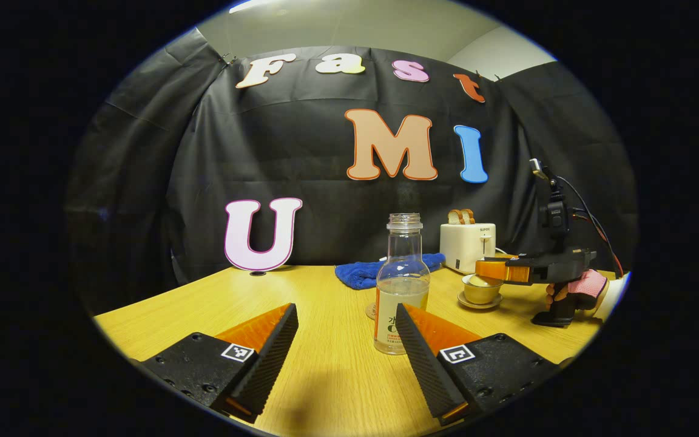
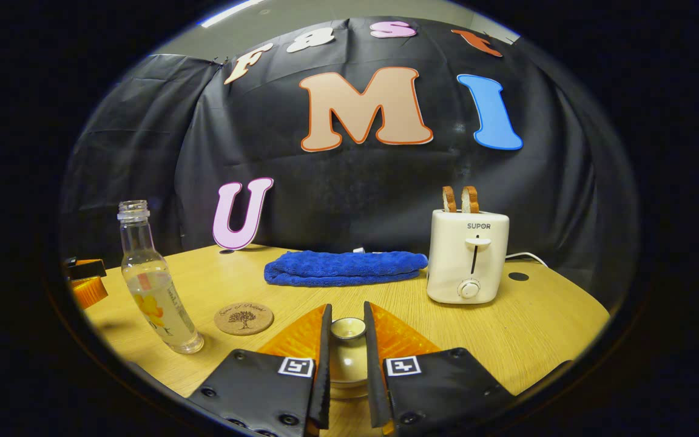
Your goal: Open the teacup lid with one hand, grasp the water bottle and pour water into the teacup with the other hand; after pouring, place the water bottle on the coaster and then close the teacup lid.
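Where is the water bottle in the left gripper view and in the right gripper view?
Left gripper view: the water bottle stands upright at centre, just ahead of this gripper's open jaws, uncapped.
Right gripper view: it stands at the far left, beside the round coaster.
Shared landmark: the white toaster, right of the bottle in both views, with the blue towel between them.

- Water bottle: clear glass, uncapped, upright on the wooden table, partly filled.
- Coaster: round cork disc with a tree print, flat, just beside the bottle.
- Teacup: pale, on a saucer.
- Teacup lid: knobbed, seated on the cup.
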Available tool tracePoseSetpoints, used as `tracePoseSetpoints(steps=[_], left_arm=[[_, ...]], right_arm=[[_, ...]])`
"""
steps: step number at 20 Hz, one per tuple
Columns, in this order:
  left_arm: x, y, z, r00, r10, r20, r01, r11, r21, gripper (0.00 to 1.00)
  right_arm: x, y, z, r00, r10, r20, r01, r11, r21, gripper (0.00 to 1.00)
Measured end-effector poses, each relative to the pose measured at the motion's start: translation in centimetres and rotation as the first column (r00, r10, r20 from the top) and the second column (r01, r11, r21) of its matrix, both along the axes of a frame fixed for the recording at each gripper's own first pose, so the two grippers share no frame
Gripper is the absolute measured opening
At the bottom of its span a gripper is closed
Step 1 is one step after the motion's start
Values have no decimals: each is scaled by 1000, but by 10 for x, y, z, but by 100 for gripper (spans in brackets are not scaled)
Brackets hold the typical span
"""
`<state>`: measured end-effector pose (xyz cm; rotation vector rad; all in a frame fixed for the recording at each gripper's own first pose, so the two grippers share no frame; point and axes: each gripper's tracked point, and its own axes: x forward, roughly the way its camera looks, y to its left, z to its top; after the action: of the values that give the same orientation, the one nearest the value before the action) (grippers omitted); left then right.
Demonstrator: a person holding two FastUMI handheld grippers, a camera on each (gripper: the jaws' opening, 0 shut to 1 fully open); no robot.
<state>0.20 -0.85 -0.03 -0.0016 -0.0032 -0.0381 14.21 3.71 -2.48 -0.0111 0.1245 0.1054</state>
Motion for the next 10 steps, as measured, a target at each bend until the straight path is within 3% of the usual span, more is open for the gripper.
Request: tracePoseSetpoints(steps=[10], left_arm=[[1, -18, -1, 997, -83, -3, 83, 997, -1, 95]], right_arm=[[-31, -10, 9, 998, -42, 50, 41, 999, 10, 29]])
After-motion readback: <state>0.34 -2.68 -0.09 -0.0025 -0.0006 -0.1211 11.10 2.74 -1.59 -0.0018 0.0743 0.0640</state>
